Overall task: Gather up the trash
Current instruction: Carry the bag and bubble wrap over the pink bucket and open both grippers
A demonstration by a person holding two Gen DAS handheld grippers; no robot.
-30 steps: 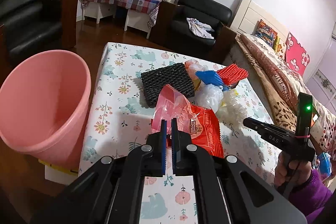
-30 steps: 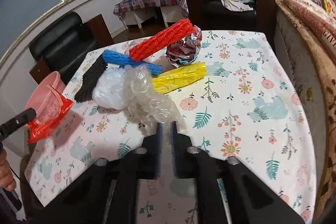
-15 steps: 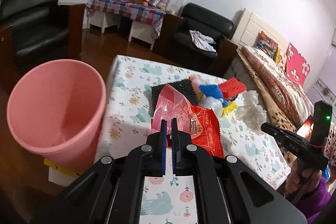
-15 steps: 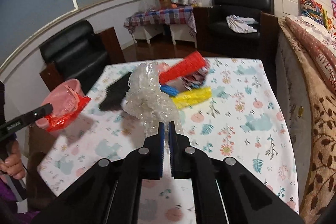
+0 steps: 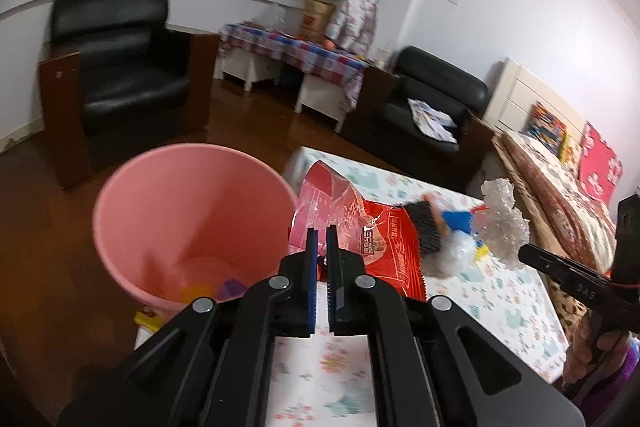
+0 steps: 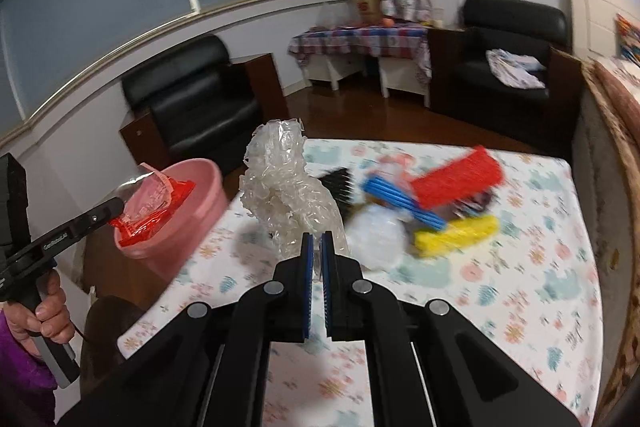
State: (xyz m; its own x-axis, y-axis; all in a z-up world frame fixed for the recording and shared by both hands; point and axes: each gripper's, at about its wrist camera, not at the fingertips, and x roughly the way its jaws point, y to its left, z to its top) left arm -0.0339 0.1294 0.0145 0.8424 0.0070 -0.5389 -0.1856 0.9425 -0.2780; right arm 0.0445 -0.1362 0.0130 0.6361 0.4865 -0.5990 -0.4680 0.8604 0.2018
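While clamped on the crinkly red plastic snack wrapper [image 5: 376, 231] beside the round pink plastic bin [image 5: 192, 227], left gripper [image 5: 320, 239]; right gripper [image 6: 316, 247] pinching clear crumpled film [image 6: 288, 187]; could snag the rim, spill short.

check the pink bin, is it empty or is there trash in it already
Not empty. The left wrist view looks down into the pink bin and shows a few small yellow and purple scraps at its bottom; otherwise it is mostly bare.
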